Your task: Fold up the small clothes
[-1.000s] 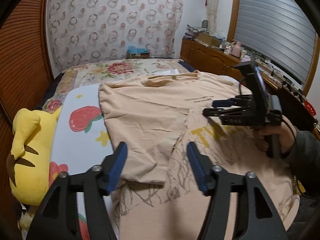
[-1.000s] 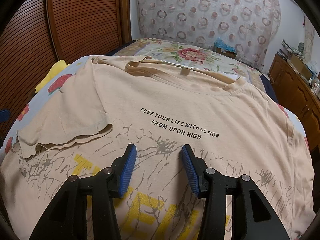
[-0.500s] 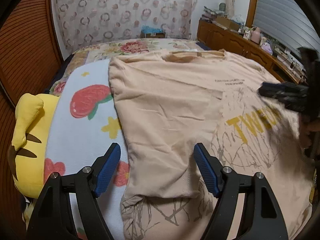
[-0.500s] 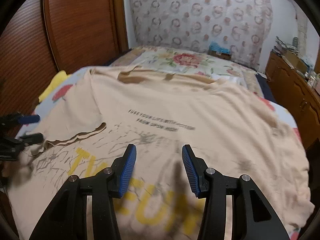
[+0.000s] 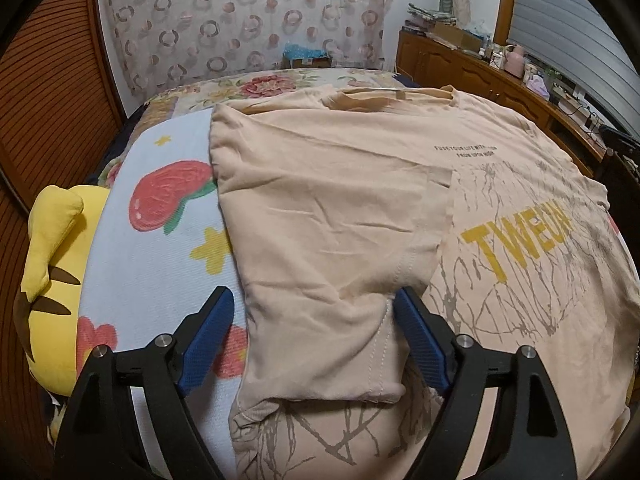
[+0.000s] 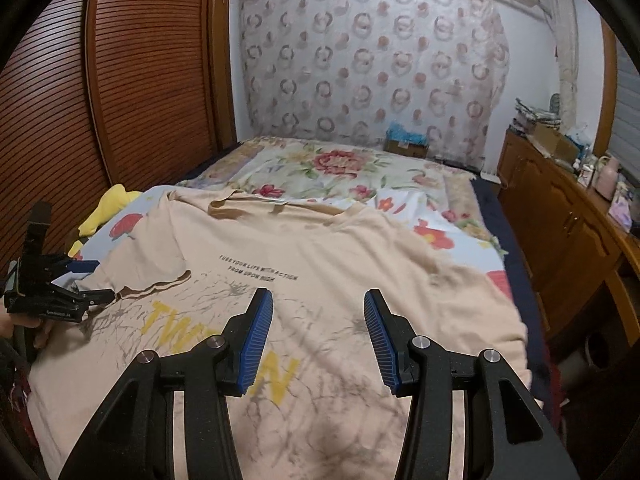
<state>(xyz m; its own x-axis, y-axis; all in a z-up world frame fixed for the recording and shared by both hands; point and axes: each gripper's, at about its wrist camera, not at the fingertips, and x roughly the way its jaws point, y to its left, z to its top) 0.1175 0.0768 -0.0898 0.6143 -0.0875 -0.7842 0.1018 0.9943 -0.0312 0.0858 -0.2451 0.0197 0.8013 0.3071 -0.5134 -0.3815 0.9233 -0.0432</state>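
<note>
Both claws open: left claw (image 5: 310,336) straddles T-shirt (image 5: 360,208) sleeve, right claw (image 6: 318,340) above shirt.

On your peach T-shirt (image 6: 340,248) you read small black lines "FUSE YOUR LIFE WITH ACTION / FROM UPON HIGH"; below, yellow letters "TWEUA", partly unclear.
</note>
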